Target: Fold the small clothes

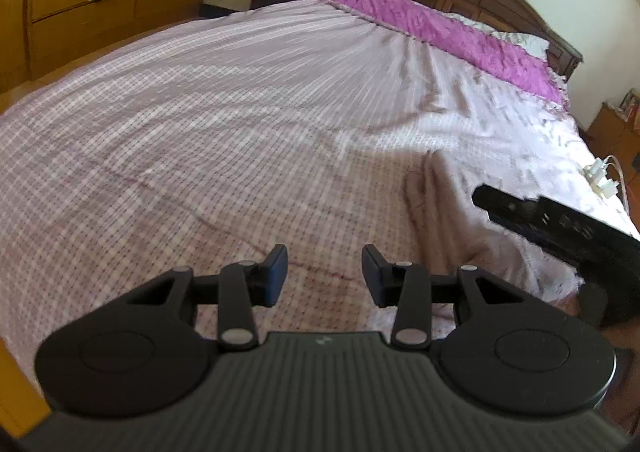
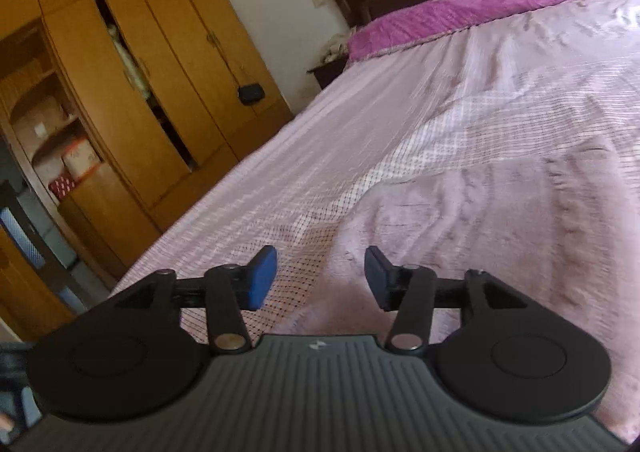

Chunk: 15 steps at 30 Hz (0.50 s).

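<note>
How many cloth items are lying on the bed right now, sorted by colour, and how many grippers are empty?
Pale pink fuzzy garment: 1
Pink-and-white checked bedsheet: 1
Magenta ruffled cover at the headboard: 1
White pillow: 1
Empty grippers, left gripper and right gripper, both open: 2
Total: 6

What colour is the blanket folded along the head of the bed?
Magenta-purple blanket, with a pale fringed edge; the left wrist view shows it best.

Pink-and-white checked bedspread (image 1: 200,124), magenta blanket (image 1: 432,24), pale pink garment (image 2: 480,220) (blue pads (image 2: 262,278) on black claws).
</note>
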### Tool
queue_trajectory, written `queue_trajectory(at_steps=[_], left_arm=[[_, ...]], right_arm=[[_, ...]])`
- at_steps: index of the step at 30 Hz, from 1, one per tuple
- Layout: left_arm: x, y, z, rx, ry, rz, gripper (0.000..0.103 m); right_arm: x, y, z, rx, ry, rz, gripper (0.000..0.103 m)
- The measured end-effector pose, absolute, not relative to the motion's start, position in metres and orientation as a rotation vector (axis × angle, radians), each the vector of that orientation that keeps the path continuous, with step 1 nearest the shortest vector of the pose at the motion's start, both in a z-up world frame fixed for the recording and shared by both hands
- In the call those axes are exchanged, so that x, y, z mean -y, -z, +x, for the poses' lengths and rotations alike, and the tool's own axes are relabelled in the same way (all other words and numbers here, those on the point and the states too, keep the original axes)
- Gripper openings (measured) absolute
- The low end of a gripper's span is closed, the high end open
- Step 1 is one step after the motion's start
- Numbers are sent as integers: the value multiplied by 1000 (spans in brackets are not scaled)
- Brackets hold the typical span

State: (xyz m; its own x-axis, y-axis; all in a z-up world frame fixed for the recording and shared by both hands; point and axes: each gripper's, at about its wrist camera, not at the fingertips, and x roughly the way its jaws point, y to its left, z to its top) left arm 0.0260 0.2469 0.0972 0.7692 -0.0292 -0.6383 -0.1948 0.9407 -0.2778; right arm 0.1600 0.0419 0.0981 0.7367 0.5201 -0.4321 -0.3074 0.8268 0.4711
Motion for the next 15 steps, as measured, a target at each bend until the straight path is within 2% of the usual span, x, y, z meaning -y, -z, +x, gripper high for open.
queue_trajectory(at_steps=[9, 15], left_arm=[[-215, -112, 42, -658, 42, -333, 43], [-191, -113, 59, -673, 153, -384, 43]], right_arm=[[38, -117, 126, -526, -321, 424, 60], [85, -110, 115, -527, -211, 482, 60]])
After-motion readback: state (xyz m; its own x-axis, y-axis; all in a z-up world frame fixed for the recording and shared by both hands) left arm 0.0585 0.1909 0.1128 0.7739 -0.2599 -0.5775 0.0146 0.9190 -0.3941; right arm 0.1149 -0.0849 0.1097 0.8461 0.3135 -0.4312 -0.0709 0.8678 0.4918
